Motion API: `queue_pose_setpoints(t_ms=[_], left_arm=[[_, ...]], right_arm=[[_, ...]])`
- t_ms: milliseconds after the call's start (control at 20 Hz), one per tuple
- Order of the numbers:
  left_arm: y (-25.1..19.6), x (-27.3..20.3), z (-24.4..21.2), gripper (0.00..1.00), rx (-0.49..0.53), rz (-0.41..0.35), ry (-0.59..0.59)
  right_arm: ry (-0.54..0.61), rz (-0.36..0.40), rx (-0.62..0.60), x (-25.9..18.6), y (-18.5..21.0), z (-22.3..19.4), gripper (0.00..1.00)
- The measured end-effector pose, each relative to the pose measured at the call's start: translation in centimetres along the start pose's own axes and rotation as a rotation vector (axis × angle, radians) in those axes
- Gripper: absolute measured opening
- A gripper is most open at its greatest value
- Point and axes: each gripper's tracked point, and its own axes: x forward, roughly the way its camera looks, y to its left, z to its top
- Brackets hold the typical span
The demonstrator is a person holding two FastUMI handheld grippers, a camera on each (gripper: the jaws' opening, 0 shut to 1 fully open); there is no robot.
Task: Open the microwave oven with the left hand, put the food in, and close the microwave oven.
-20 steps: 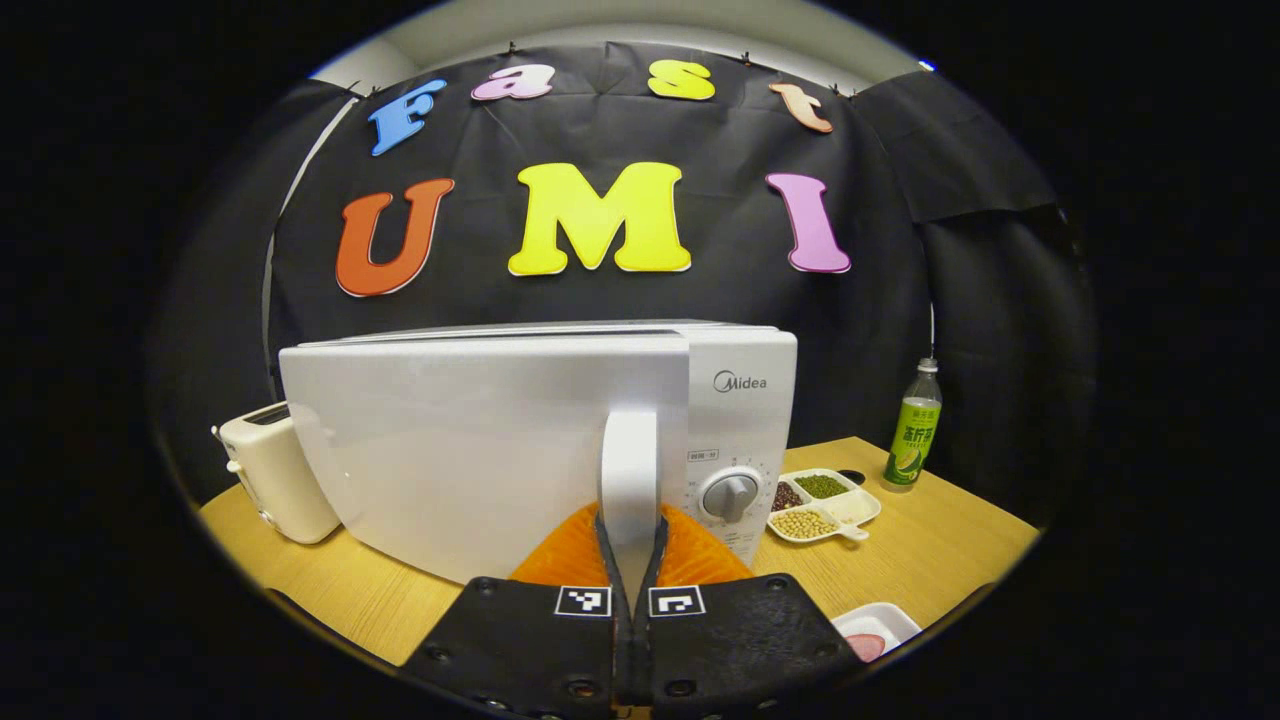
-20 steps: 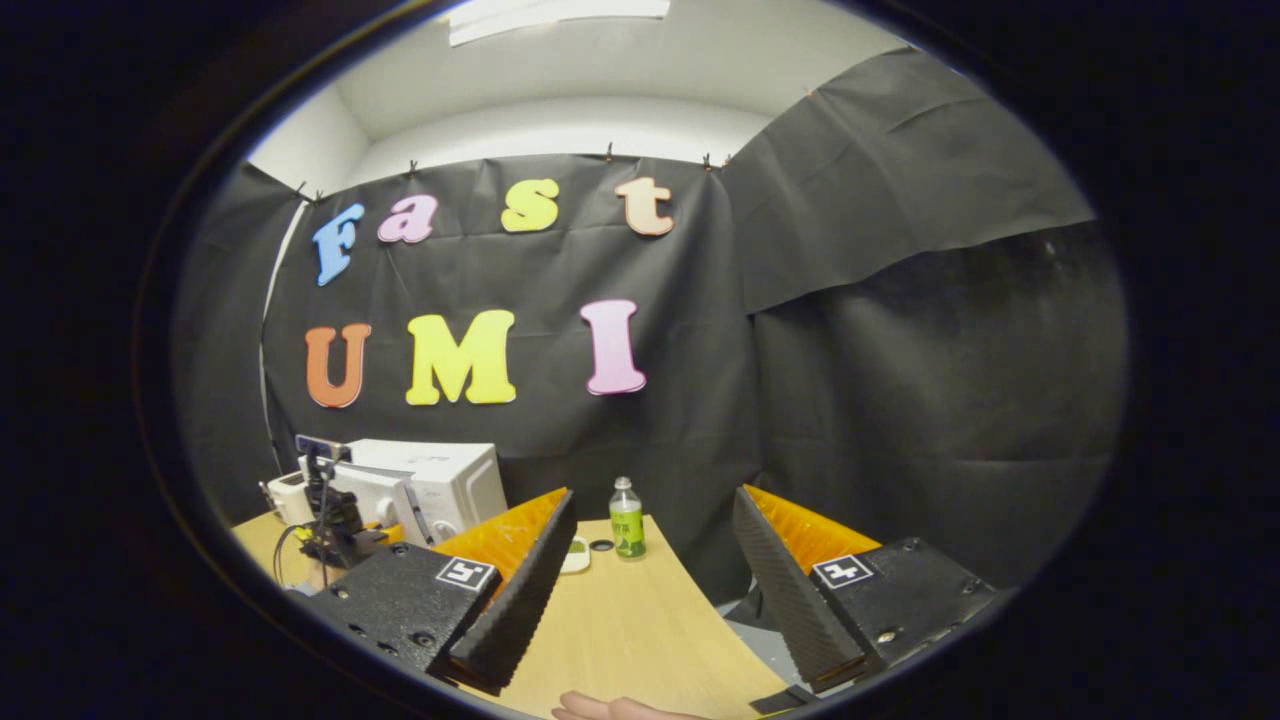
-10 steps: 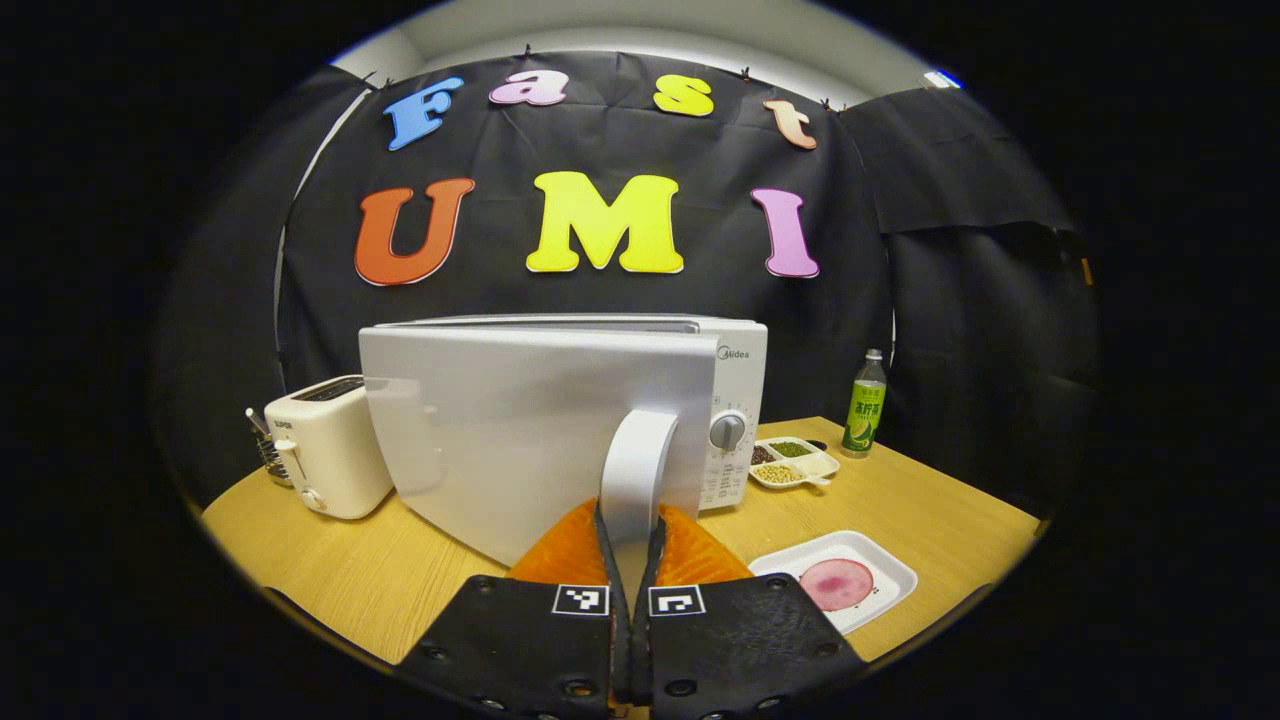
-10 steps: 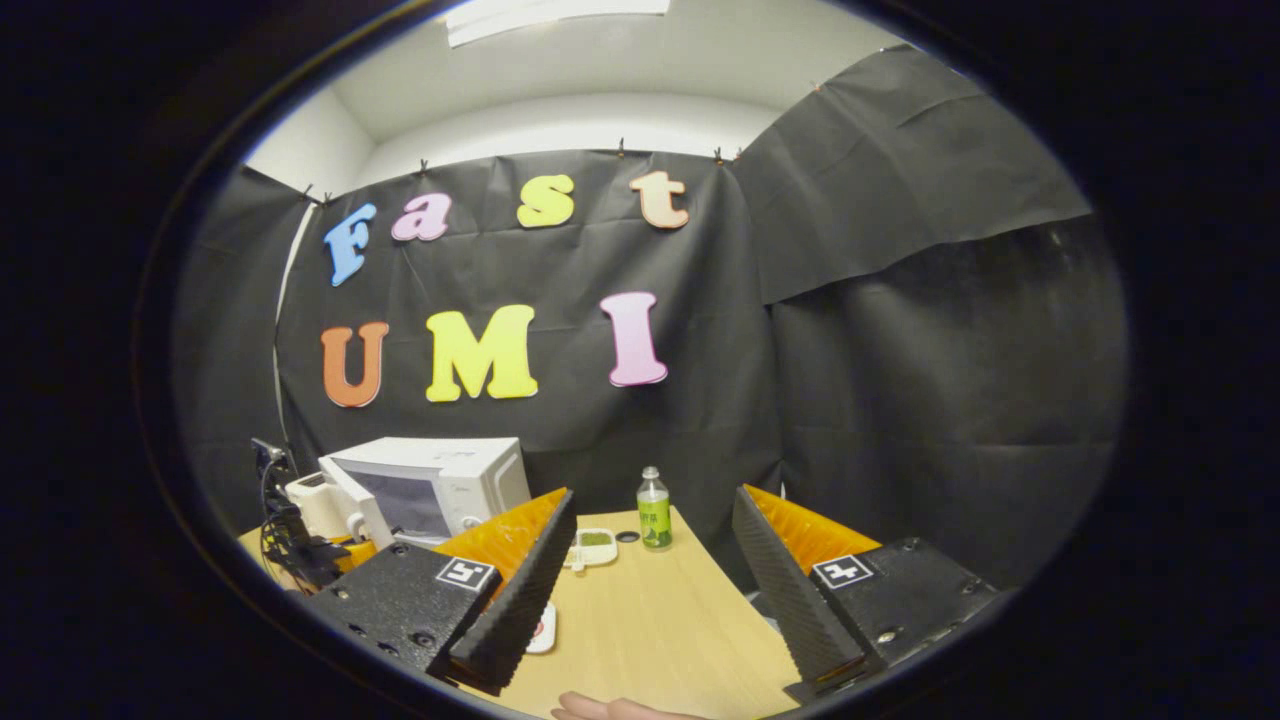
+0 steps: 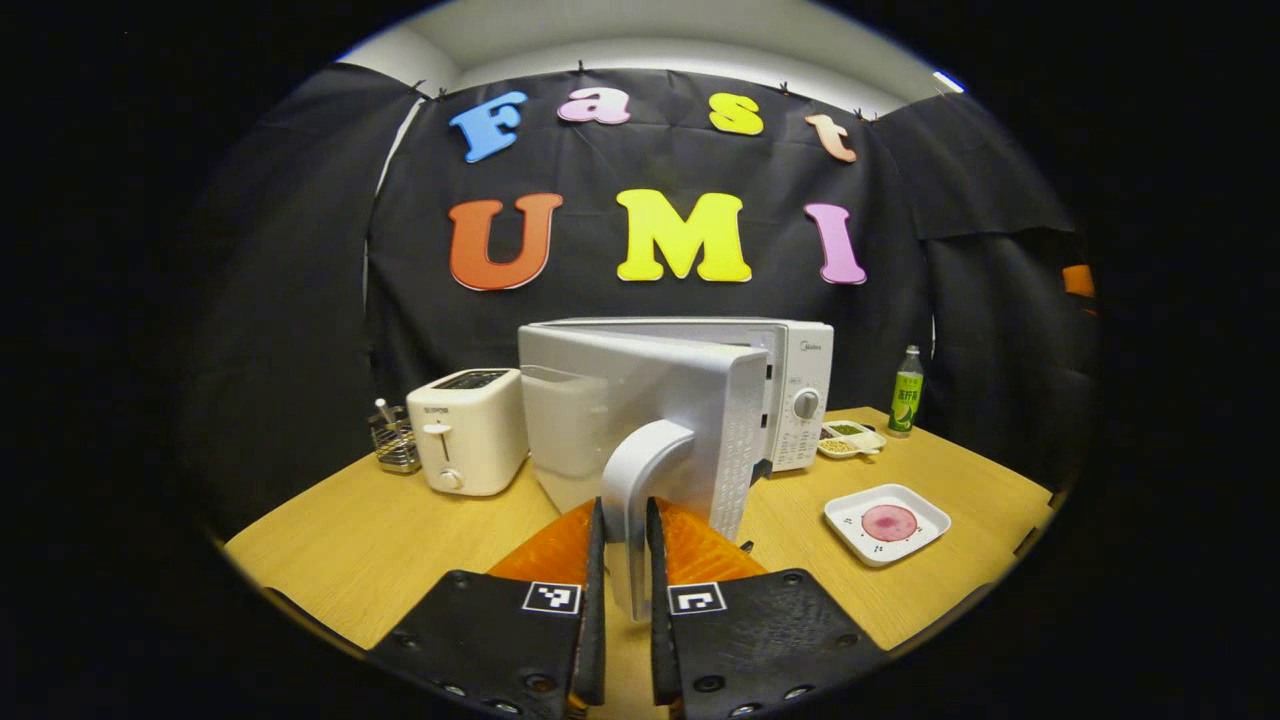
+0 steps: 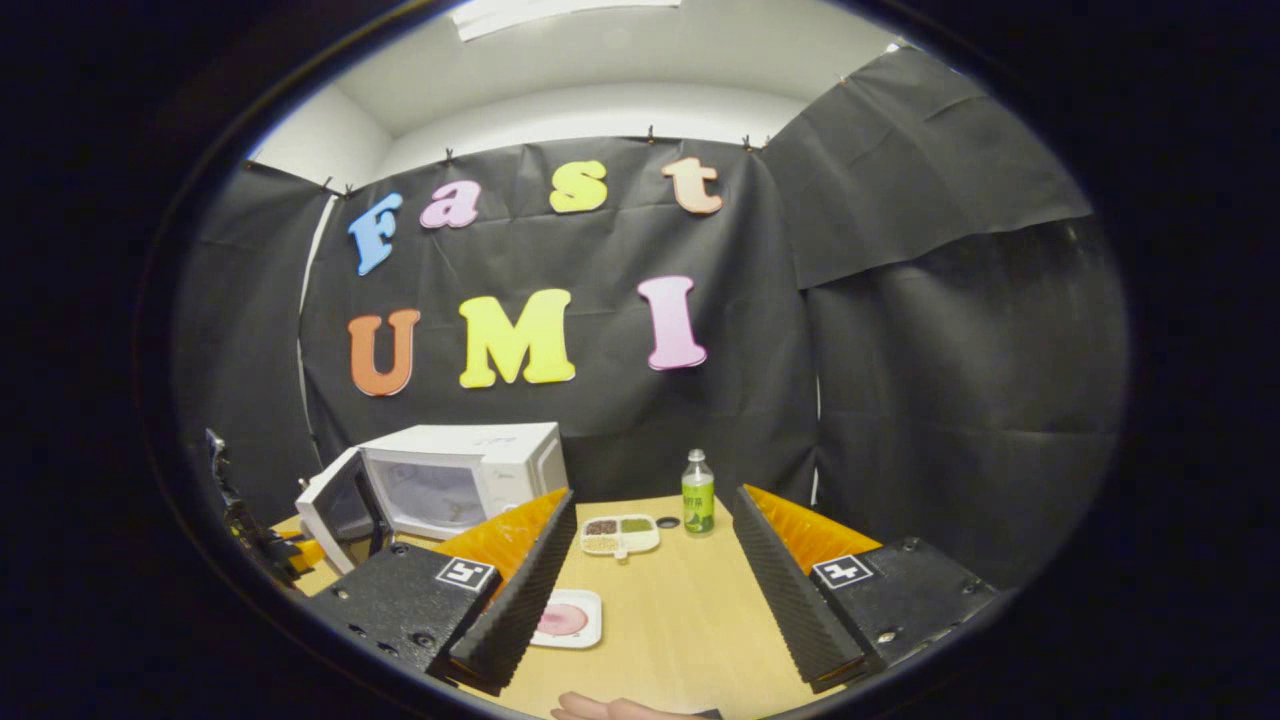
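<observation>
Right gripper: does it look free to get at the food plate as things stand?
Probably yes. The right gripper is open and holds nothing, and the food plate lies on the table just ahead, by its left finger, with nothing between. The microwave door swings farther back.

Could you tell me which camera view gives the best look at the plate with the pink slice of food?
The left gripper view: the plate lies whole and unobstructed on the table, right of the open microwave door. In the right gripper view, the plate is smaller and partly behind a finger.
</observation>
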Motion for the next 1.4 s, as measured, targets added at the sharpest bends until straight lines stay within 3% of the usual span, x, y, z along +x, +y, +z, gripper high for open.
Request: queue_pose_setpoints(t_ms=[50, 100, 150, 200, 250, 350, 400, 450, 500, 550, 600, 650, 700, 750, 800, 850, 900, 950, 1000, 1050, 1100, 1150, 1200, 1250, 1300, 1400], left_arm=[[1.7, -1.2, 0.4, 0.40, -0.001, 0.033, -0.017], [2.7, -2.5, 0.8, 0.43, -0.006, 0.054, -0.027], [3.9, -3.6, 1.3, 0.71, -0.010, 0.081, -0.031], [4.8, -4.6, 1.8, 0.93, -0.020, 0.103, -0.032], [5.5, -5.7, 2.4, 0.98, -0.032, 0.123, -0.036], [6.4, -7.5, 3.9, 0.96, -0.051, 0.151, -0.053], [6.7, -7.9, 4.4, 0.95, -0.053, 0.163, -0.056], [6.7, -8.3, 4.9, 0.95, -0.054, 0.162, -0.053], [6.5, -8.7, 5.6, 0.95, -0.052, 0.159, -0.060], [6.4, -9.0, 6.5, 0.84, -0.046, 0.158, -0.068], [6.2, -9.1, 7.3, 0.95, -0.041, 0.160, -0.078], [6.0, -9.3, 8.2, 0.95, -0.037, 0.162, -0.086], [5.9, -9.4, 8.9, 0.95, -0.035, 0.167, -0.094], [5.5, -9.5, 9.6, 0.95, -0.034, 0.164, -0.101], [5.0, -9.6, 10.5, 0.95, -0.031, 0.159, -0.111], [4.5, -9.8, 11.2, 0.95, -0.027, 0.156, -0.121], [4.2, -9.8, 11.8, 0.95, -0.019, 0.156, -0.130], [3.8, -10.0, 12.5, 0.95, -0.014, 0.154, -0.141], [3.2, -10.0, 13.2, 0.95, -0.011, 0.151, -0.151], [2.6, -10.0, 13.8, 0.95, -0.010, 0.145, -0.160], [2.1, -10.1, 14.2, 0.95, -0.006, 0.138, -0.169], [1.6, -10.2, 14.7, 0.95, 0.004, 0.134, -0.181], [1.5, -10.3, 15.1, 0.95, 0.017, 0.139, -0.194], [1.3, -10.3, 15.5, 0.95, 0.028, 0.144, -0.203], [0.8, -10.1, 15.7, 0.95, 0.036, 0.144, -0.212], [0.2, -10.0, 15.7, 0.95, 0.041, 0.141, -0.211]], right_arm=[[0.009, 0.010, -0.006, 0.4, 0.7, -0.4, 0.91], [0.022, 0.022, -0.013, 0.8, 1.3, -0.7, 1.00], [0.040, 0.034, -0.020, 1.3, 2.0, -1.3, 1.00], [0.060, 0.044, -0.024, 1.8, 2.5, -1.7, 0.91], [0.079, 0.057, -0.026, 2.4, 3.0, -2.2, 0.92], [0.121, 0.079, -0.035, 3.7, 3.7, -3.0, 0.92], [0.142, 0.083, -0.040, 4.4, 3.8, -3.3, 1.00], [0.162, 0.083, -0.046, 5.2, 3.8, -3.8, 0.92], [0.184, 0.081, -0.053, 6.0, 3.6, -4.3, 0.92], [0.208, 0.079, -0.062, 6.9, 3.6, -4.8, 0.92], [0.236, 0.082, -0.071, 7.9, 3.6, -5.4, 1.00], [0.271, 0.090, -0.082, 8.9, 3.6, -6.2, 1.00], [0.316, 0.100, -0.097, 9.9, 3.7, -7.0, 0.92], [0.367, 0.111, -0.115, 11.0, 3.6, -8.2, 1.00], [0.425, 0.123, -0.135, 12.2, 3.6, -9.5, 0.92], [0.483, 0.129, -0.153, 13.2, 3.5, -10.9, 1.00], [0.543, 0.135, -0.165, 14.1, 3.4, -12.2, 0.92], [0.603, 0.144, -0.172, 14.8, 3.4, -13.5, 1.00], [0.665, 0.161, -0.176, 15.2, 3.7, -14.7, 0.92], [0.735, 0.181, -0.179, 15.4, 3.9, -16.2, 1.00], [0.788, 0.210, -0.174, 15.8, 4.1, -17.4, 0.92], [0.846, 0.227, -0.162, 16.2, 4.1, -18.8, 1.00], [0.913, 0.238, -0.143, 16.4, 3.9, -20.3, 0.92], [0.989, 0.259, -0.114, 16.1, 4.1, -22.0, 0.96], [1.060, 0.271, -0.079, 16.0, 4.4, -23.3, 0.80], [1.165, 0.302, -0.031, 15.2, 5.0, -25.3, 0.76]])
